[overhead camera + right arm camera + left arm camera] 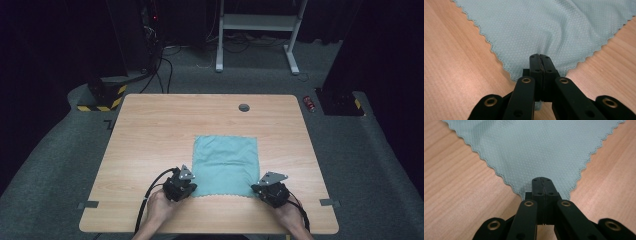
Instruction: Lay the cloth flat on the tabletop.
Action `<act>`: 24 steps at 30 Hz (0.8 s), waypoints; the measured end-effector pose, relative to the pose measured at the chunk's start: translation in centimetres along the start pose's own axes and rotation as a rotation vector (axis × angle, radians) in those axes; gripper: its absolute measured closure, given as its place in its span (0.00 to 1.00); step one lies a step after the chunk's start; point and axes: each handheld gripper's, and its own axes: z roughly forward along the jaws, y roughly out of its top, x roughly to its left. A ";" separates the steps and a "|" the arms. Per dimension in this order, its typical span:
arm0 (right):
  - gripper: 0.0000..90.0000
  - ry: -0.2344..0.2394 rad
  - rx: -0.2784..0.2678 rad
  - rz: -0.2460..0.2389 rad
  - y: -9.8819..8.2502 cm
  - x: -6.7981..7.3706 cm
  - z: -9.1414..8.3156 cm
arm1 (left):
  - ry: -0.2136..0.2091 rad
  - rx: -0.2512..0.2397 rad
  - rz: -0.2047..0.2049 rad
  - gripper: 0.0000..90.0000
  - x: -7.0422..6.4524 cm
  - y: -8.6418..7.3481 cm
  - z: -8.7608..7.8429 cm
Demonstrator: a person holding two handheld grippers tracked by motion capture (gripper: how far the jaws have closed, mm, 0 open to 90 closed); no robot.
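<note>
Hand-held grippers [541, 180] [540, 56] pinching cloth [225, 165] corners

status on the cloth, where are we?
Done: left tongs and right tongs are each shut on a near corner of the teal cloth. In hand: both corners pinched, cloth flat on the table. Left: probably lifting and folding; no fold shows yet.

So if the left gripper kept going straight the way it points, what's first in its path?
The left gripper is already shut on the near corner of the teal cloth; straight ahead lies more of that cloth, flat on the table, probably nothing else before its far edge.
</note>
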 end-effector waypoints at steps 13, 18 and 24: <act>0.84 0.030 -0.060 -0.001 0.9 0.9 -0.5 | -0.047 -0.064 0.030 0.71 -1.8 0.8 0.4; 0.81 0.072 -0.063 -0.044 2.7 2.3 1.3 | -0.033 -0.071 0.022 0.71 -1.9 1.6 1.6; 0.90 0.105 -0.038 -0.083 3.9 3.5 3.4 | -0.017 -0.060 0.033 0.79 -2.0 1.6 1.9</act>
